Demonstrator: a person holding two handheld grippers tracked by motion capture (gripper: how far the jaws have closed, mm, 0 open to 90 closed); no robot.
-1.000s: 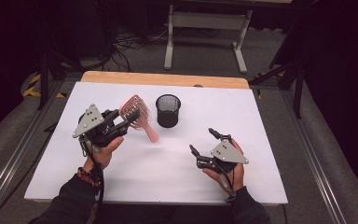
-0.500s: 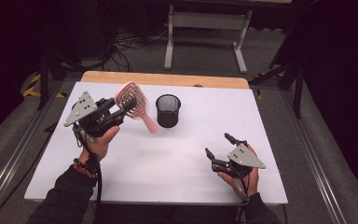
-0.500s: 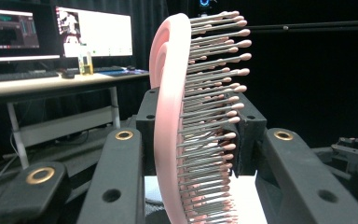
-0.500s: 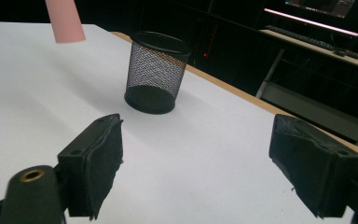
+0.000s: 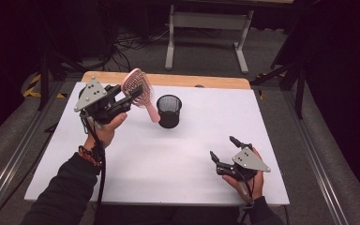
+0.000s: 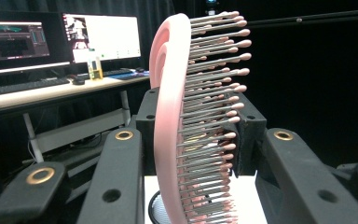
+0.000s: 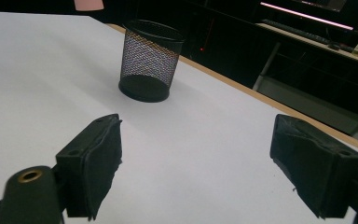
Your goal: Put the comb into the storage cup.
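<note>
A pink hairbrush [image 5: 139, 88] hangs in the air over the back left of the table, handle pointing down toward a black mesh cup [image 5: 169, 110]. My left gripper [image 5: 130, 96] is shut on the brush's head. In the left gripper view the brush [image 6: 170, 116] stands upright between the jaws of the left gripper [image 6: 198, 140], bristles facing right. My right gripper [image 5: 221, 146] rests low near the front right of the table, open and holding nothing. In the right gripper view the right gripper [image 7: 196, 163] points at the mesh cup [image 7: 150, 60], with the tip of the brush handle [image 7: 88, 3] at the top edge.
A white board [image 5: 168, 164] covers the table, with a wooden strip [image 5: 206, 80] along its back edge. A metal frame stand [image 5: 206, 28] sits on the floor behind. Monitors on a desk [image 6: 56, 42] glow in the dark room.
The left hand has lifted the hairbrush higher and a little toward the back. The right hand slid to the right along the table front, then held still.
</note>
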